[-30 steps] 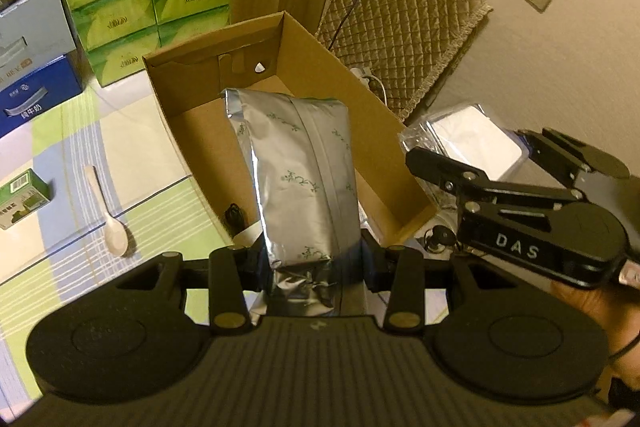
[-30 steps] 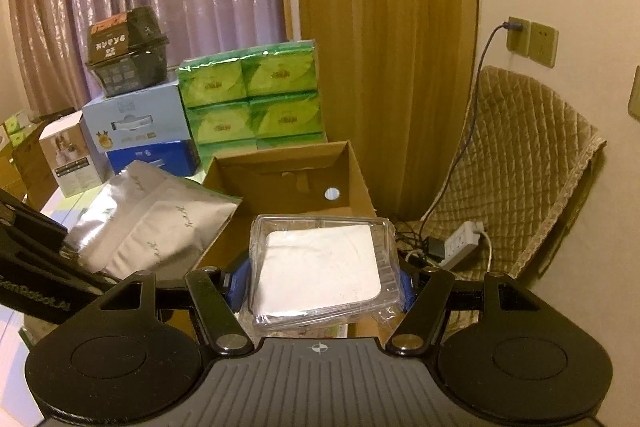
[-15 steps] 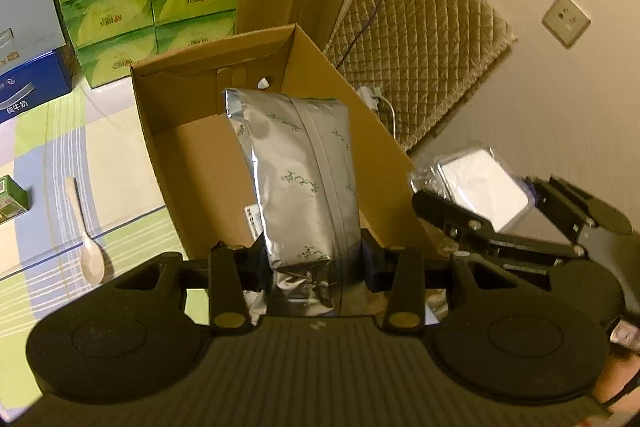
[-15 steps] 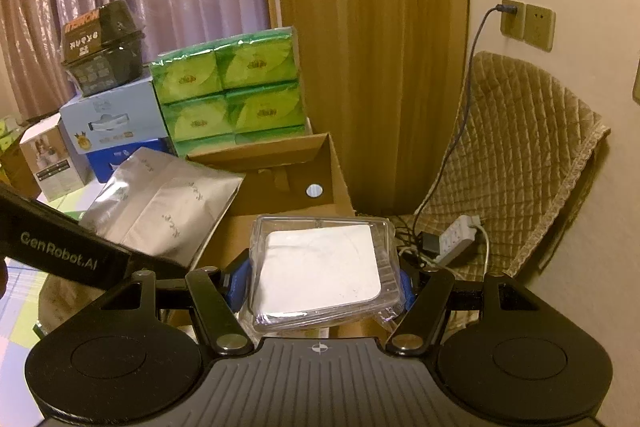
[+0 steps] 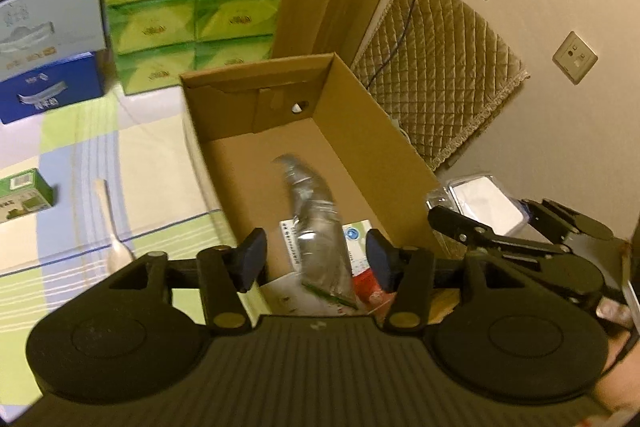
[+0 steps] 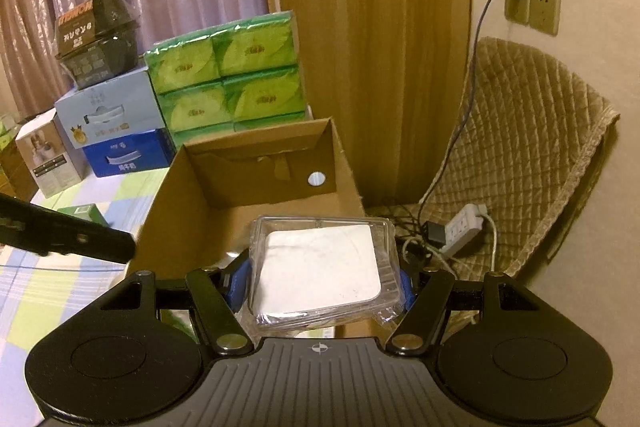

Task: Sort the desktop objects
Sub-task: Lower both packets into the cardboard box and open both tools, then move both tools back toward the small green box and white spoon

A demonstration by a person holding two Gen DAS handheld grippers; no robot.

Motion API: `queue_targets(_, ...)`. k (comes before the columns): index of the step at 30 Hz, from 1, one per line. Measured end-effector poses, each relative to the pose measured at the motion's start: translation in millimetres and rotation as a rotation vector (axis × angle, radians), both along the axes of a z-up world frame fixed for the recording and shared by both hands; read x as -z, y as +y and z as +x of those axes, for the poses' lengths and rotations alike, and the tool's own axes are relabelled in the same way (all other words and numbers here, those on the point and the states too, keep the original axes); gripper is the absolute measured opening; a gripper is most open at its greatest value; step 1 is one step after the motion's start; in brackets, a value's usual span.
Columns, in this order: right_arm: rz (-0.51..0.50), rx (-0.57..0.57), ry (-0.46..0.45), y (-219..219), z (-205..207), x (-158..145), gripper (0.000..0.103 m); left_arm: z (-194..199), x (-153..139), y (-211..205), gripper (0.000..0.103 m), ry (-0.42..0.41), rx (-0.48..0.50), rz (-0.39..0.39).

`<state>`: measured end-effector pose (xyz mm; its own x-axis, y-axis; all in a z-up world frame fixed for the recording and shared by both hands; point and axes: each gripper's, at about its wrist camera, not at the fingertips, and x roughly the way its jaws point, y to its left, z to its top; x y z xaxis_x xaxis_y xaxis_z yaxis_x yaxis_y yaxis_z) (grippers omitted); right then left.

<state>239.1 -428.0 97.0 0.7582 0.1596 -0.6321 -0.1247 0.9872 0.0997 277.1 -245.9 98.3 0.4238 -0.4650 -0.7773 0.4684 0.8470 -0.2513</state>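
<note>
The left hand-held gripper has its two fingers wide apart and holds nothing. Right in front of it, between the fingers, is a silver pouch. The pouch looks blurry and touches neither finger. It is inside the cardboard box, just past the gripper. Under the pouch lie a white packet with blue print and something red on the box floor.

To the left of this gripper is the counter, with a striped green, blue and cream cloth on it. A pale spoon lies there near the box. Further left is a small green carton. Far ahead and to the left, a stack of green tissue packs stands behind the box, beside a blue box.

The right hand-held gripper is clamped on a clear plastic case with a white pad inside. Its fingers press the case from both sides. The case is held up at the near, right side of the cardboard box; I cannot tell if it is over the box or just beside it. In the left wrist view the same gripper and case show just past the right wall of the box.

To the right of this gripper, a quilted tan cover leans on the wall, and a white power strip lies by it.
</note>
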Motion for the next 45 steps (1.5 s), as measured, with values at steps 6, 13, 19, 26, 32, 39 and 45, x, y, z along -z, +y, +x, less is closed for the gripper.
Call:
queue_targets(6,0.050,-0.018,-0.001,12.9,7.8,0.2,0.065,-14.8,-7.6,27.0,0.062,-0.066,-0.014,0.010)
queue_targets(13,0.100,0.009,-0.016,11.1,5.4,-9.5,0.080,-30.8,-5.4,64.9,0.079,-0.107,-0.057,0.034)
queue_targets(19,0.094,0.005,0.001,14.1,-14.3,-12.6,0.086,-47.8,-3.6,97.4,0.090,-0.132,-0.101,0.052)
queue_targets(26,0.093,-0.053,0.035,42.7,-48.2,-11.4,0.095,-74.3,-5.5,135.9,0.099,-0.159,-0.132,0.065)
queue_targets(32,0.111,-0.118,0.035,75.0,-76.8,-10.7,0.101,-100.0,-4.4,191.2,0.101,-0.175,-0.216,0.095)
queue_targets(39,0.127,-0.198,0.069,116.7,-101.7,0.8,0.101,-126.8,0.1,246.7,0.101,-0.188,-0.292,0.138)
queue_targets(45,0.107,-0.253,0.089,144.7,-113.8,7.8,0.101,-142.4,9.8,273.3,0.102,-0.161,-0.321,0.149)
